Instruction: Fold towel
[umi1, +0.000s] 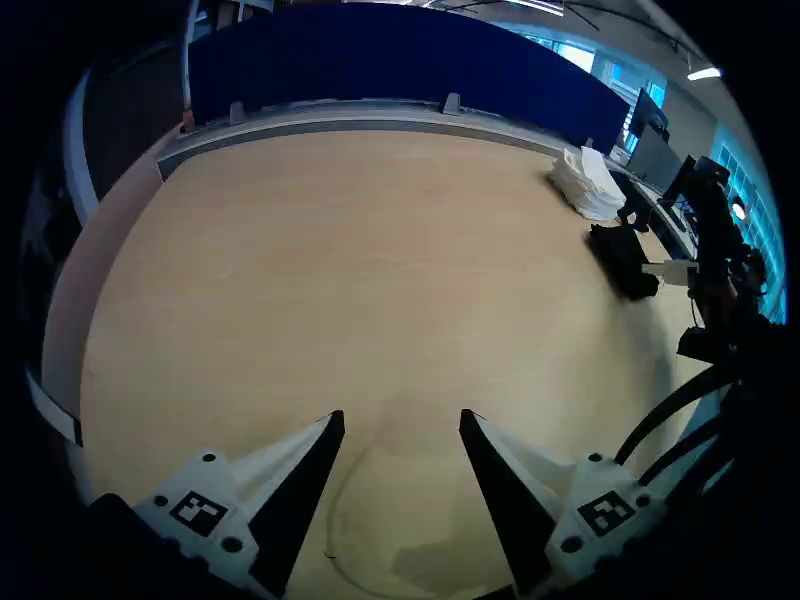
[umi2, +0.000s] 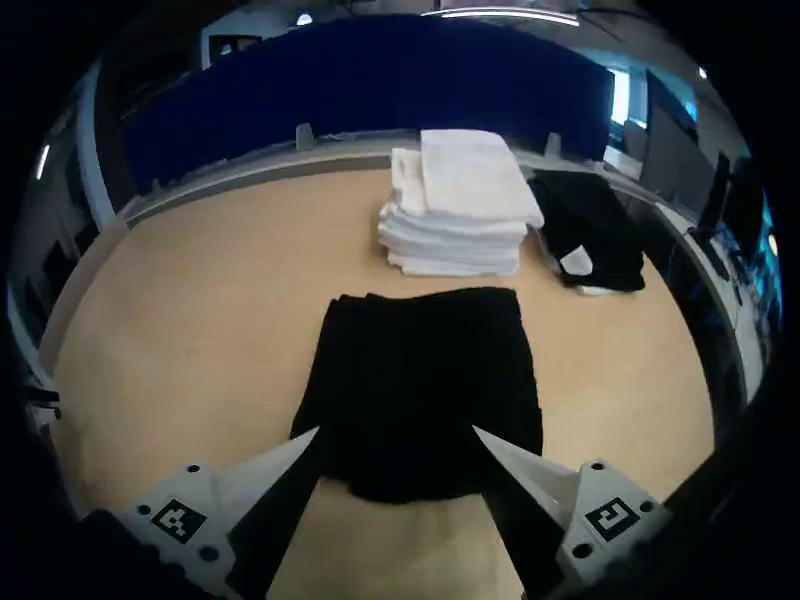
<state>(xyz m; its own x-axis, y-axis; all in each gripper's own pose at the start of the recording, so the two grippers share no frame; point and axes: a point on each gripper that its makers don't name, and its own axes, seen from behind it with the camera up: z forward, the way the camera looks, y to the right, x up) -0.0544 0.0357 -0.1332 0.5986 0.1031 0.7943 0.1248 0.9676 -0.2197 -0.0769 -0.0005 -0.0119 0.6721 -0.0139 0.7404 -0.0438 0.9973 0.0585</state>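
wood desk (umi1: 300, 280), blue partition (umi2: 350, 80) at back. folded black towel (umi2: 425, 385) flat on desk, near white towel stack (umi2: 455, 210). r gripper (umi2: 396, 430) fingers spread over towel's near edge, not pinching. l gripper (umi1: 401, 412) fingers spread above desk.

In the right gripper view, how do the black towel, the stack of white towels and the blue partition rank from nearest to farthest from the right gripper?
1. Black towel, directly ahead, its near edge between the fingers of the right gripper.
2. Stack of white towels, behind it, slightly right.
3. Blue partition, at the very back.
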